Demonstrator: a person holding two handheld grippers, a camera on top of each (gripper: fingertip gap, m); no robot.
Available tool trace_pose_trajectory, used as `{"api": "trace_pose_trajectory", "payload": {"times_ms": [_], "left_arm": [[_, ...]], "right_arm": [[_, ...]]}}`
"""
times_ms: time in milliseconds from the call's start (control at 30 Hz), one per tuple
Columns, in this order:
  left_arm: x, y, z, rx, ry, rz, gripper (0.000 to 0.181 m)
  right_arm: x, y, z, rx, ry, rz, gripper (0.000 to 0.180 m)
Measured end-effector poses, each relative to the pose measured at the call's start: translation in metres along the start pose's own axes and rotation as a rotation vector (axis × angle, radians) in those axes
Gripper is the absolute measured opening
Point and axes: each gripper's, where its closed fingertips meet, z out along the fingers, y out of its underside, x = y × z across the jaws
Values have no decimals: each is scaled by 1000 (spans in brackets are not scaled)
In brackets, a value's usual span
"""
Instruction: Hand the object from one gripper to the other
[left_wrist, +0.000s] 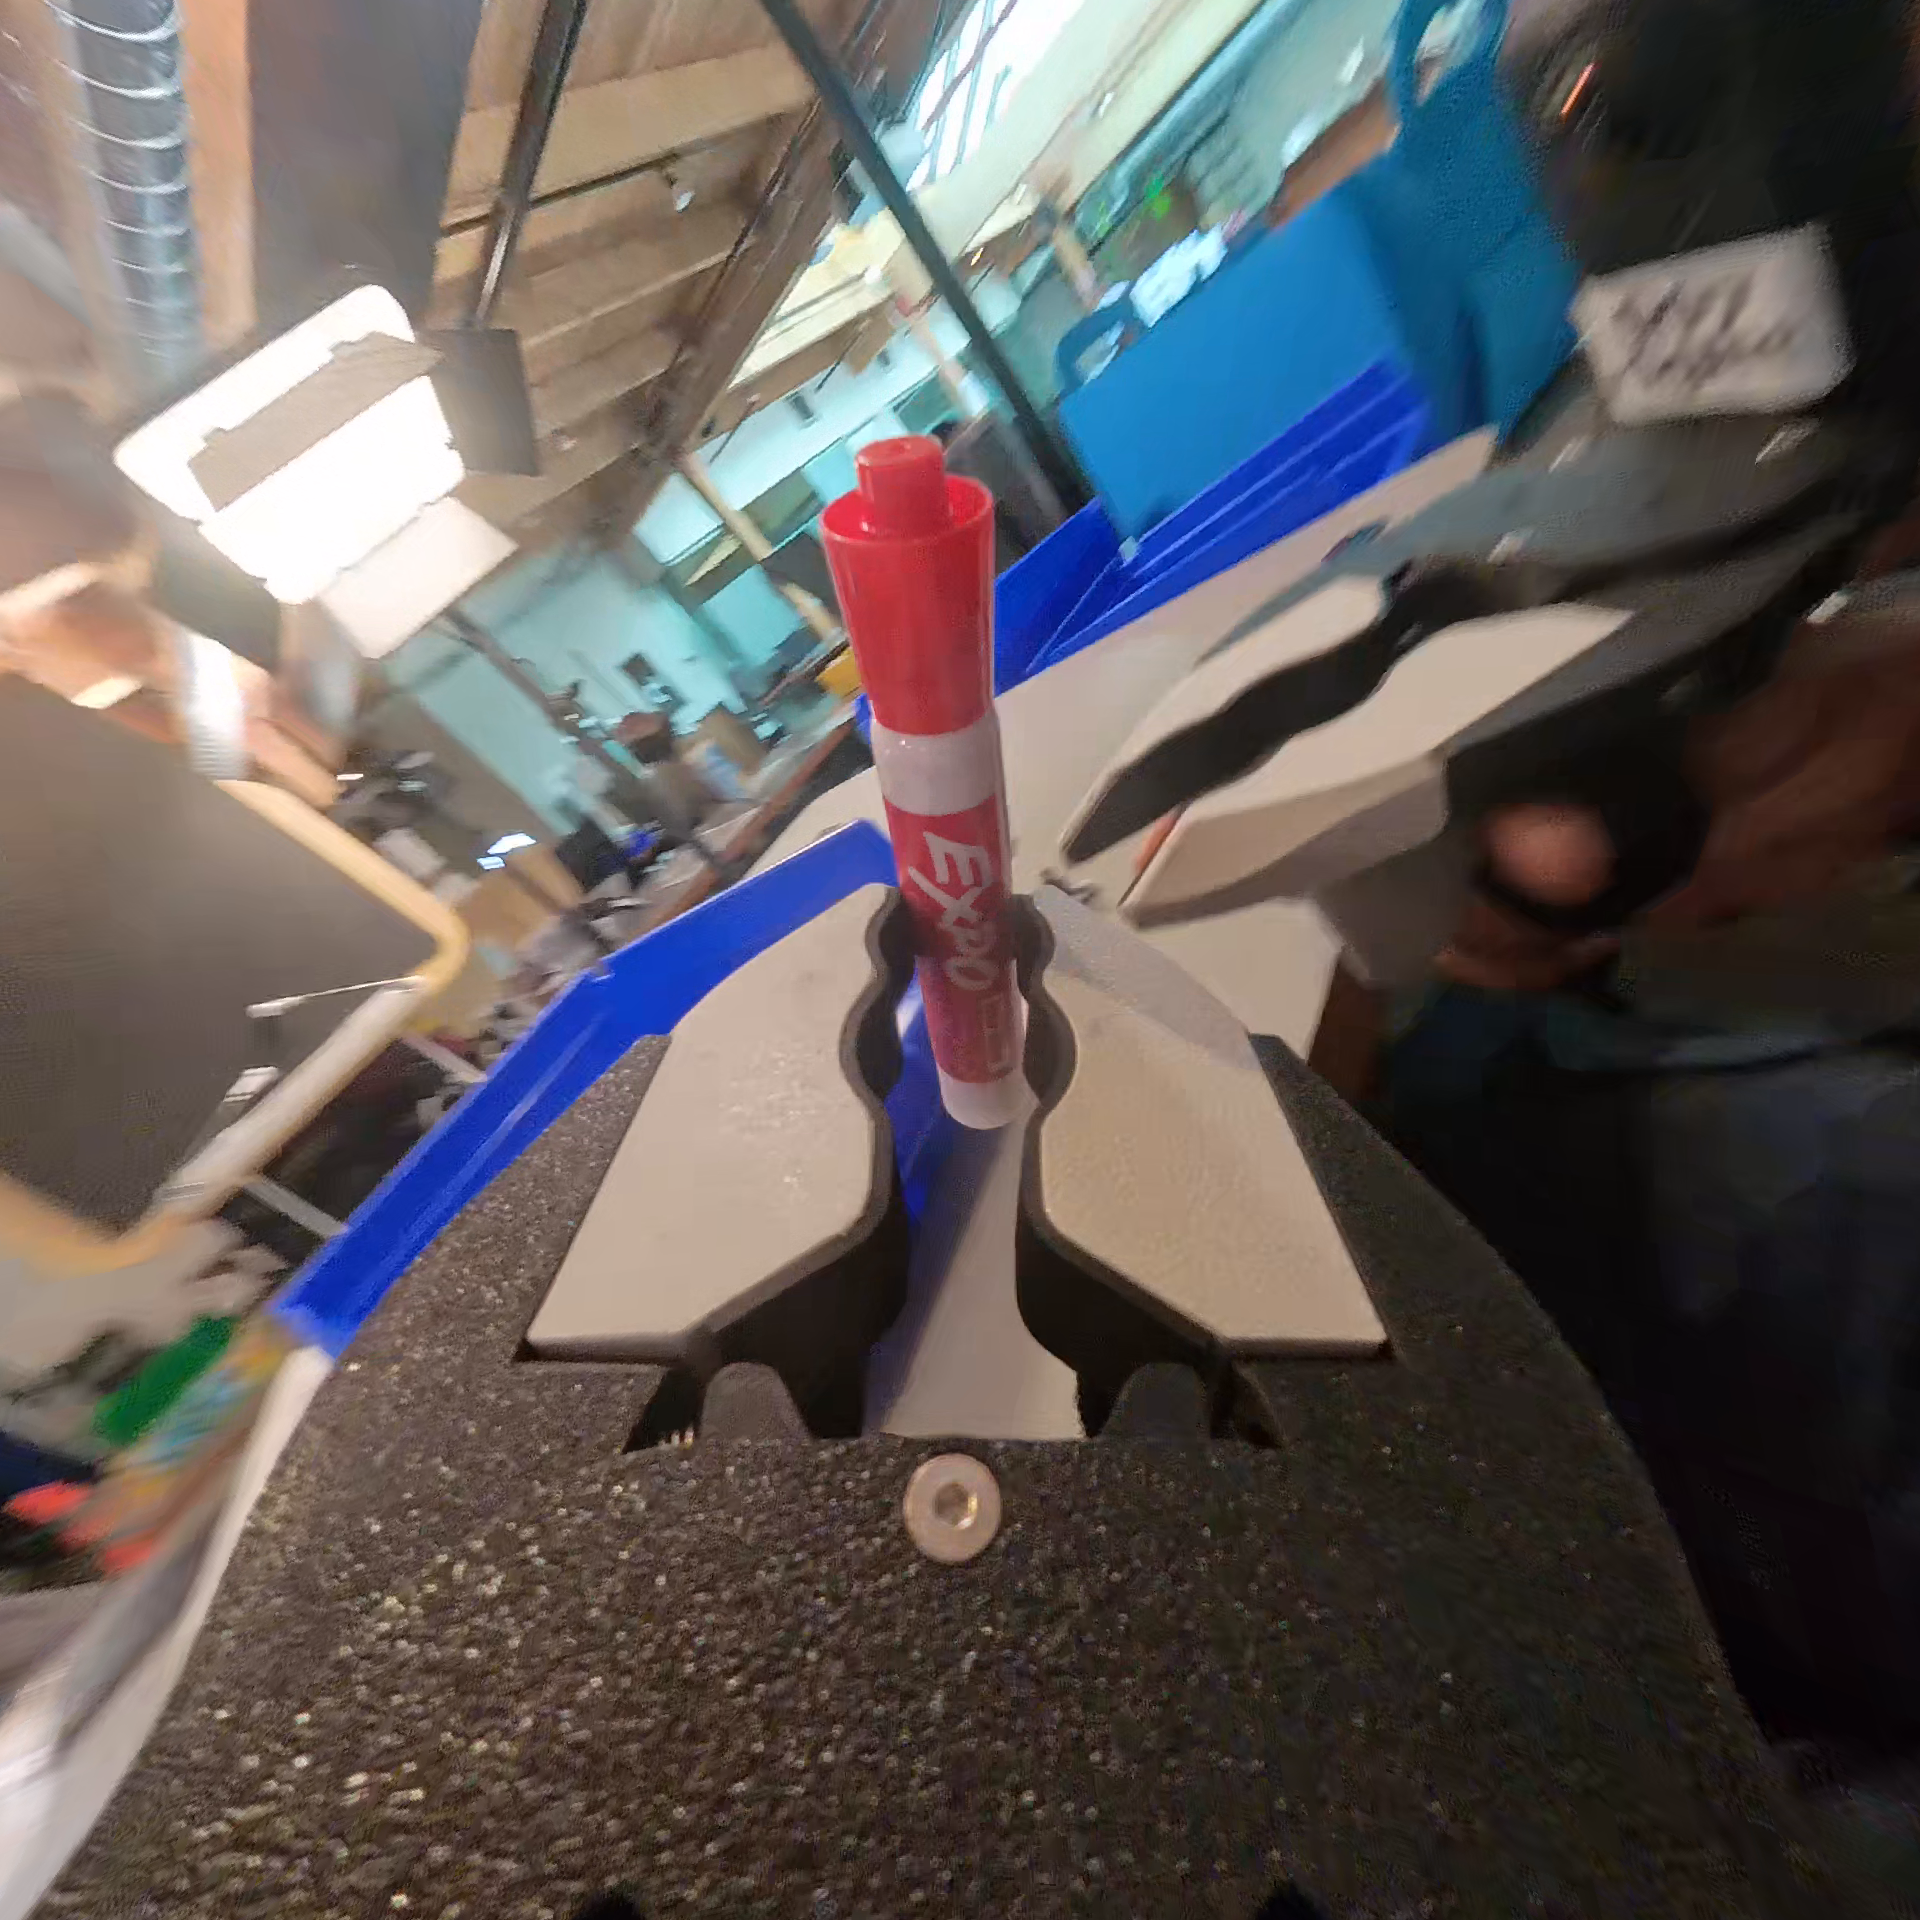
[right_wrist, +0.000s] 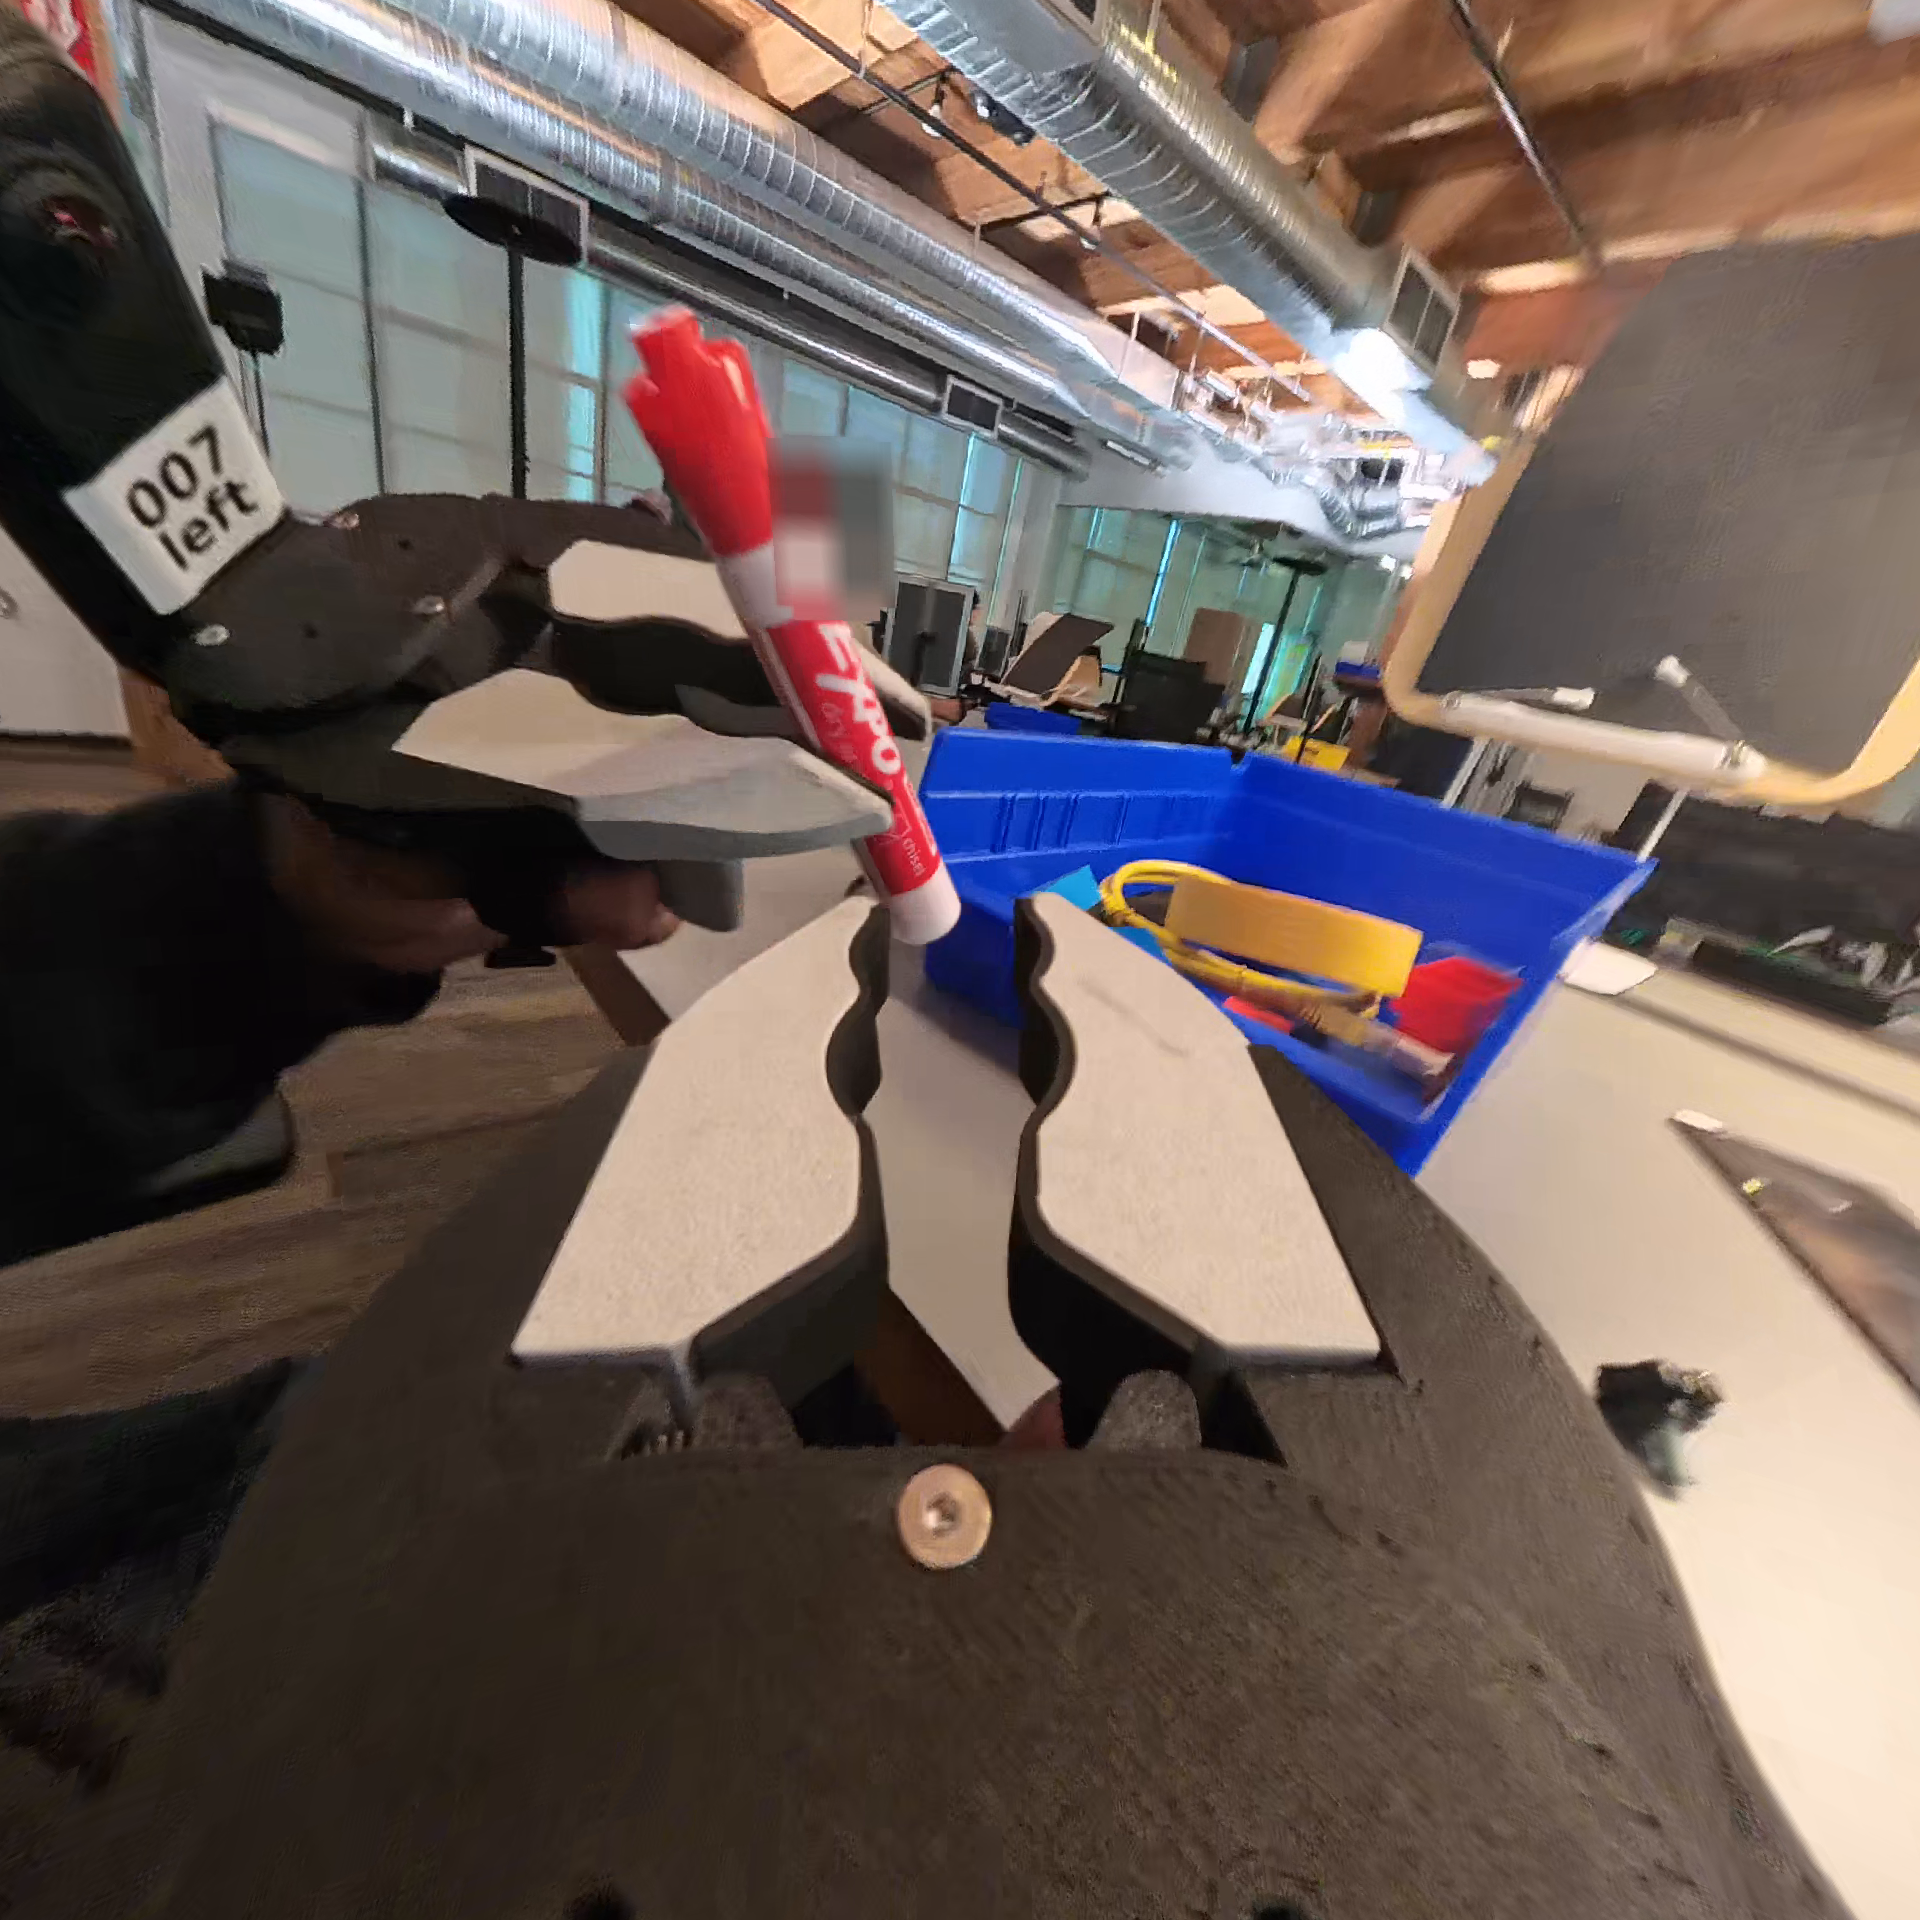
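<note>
Marker: red marker (left_wrist: 940, 790) with a white band, clamped near its lower end and standing nearly upright in the left wrist view, cap end up; in the right wrist view (right_wrist: 800, 644) it leans, cap up and to the left, white tail end down.
Left gripper: left gripper (left_wrist: 961, 971) is closed on the marker's barrel, the notched black pads pressing it from both sides near the fingertips; the tail end pokes out below the grip.
Left gripper pose: seen from the right wrist view (right_wrist: 821, 743) it comes in from the left, fingers pointing right and lying roughly level, held aloft off the table by a dark-sleeved hand (right_wrist: 561, 909) wrapped under the handle; a white label sits on its black body.
Right gripper: right gripper (right_wrist: 951, 930) is parted with a clear gap between the grey fingers and nothing between them; the marker's white tail sits just at the tip of its left finger, whether touching I cannot tell.
Right gripper pose: in the left wrist view (left_wrist: 1101, 862) it comes in from the right, blurred, tips aimed at the marker's barrel and close beside it.
Bin: blue bin (right_wrist: 1558, 883) on the grey table (right_wrist: 1558, 1195) beyond the right gripper, holding a yellow cable (right_wrist: 1153, 914), a yellow tape roll (right_wrist: 1299, 930) and red pieces.
</note>
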Motion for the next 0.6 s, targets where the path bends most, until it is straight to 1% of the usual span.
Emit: {"api": "trace_pose_trajectory", "payload": {"times_ms": [133,267,367,467,533,600], "left_arm": [[-11,7,-2,-97,-121,255,20],[-11,18,1,-180,-171,456,19],[-8,23,4,-218,-172,528,19],[-2,20,7,-208,-163,562,20],[4,17,8,-187,-146,592,20],[12,14,9,-157,-117,600,20]], "right_arm": [[-10,-20,-5,40,-16,-130,25],[-20,-33,-5,36,3,-225,28],[-28,-32,-2,-10,15,-284,34],[-27,-26,3,-69,65,-326,34],[-23,-20,5,-105,103,-339,31],[-26,-22,4,-67,98,-374,18]]}}
